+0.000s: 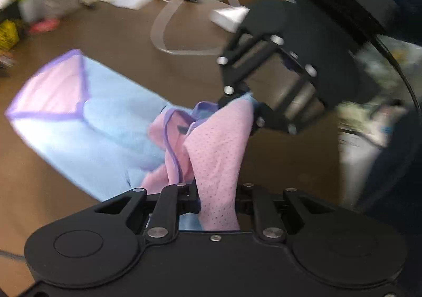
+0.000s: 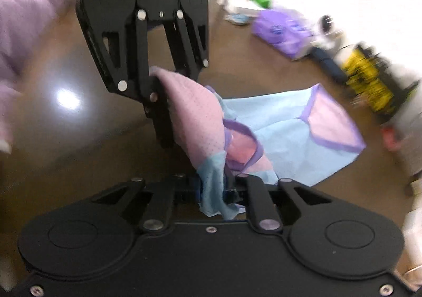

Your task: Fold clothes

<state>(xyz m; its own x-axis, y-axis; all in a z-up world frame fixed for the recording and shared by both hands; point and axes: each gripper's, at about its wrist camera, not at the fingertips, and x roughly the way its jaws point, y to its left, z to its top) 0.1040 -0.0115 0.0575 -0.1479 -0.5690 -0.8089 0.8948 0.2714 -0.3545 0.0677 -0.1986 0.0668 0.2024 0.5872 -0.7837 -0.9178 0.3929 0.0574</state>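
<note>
A brown surface (image 1: 110, 41) spreads out ahead of both tools, carrying a light-blue garment (image 1: 110, 133) with pink mesh panels and purple trim, most of it lying flat beyond the left tool (image 1: 216, 199) and off to its left. One end of the garment is lifted off the surface, stretched between the two tools. The left tool is clamped on a pink mesh fold that rises straight up from between its closed jaws. Ahead of it and to its right, the right tool (image 1: 244, 105) points back toward it, pinched on the far end of the same fold. From the right wrist view, the right tool (image 2: 213, 191) grips blue and pink mesh, with the left tool (image 2: 161, 122) directly ahead, blocking the surface behind it. Beyond the garment, right of the right tool, lie a purple bag (image 2: 279, 30) and a blurred yellow-and-black object (image 2: 369, 85). A pale strap (image 1: 168, 33) loops across the surface past the left tool, near a small white block (image 1: 229, 17).
</note>
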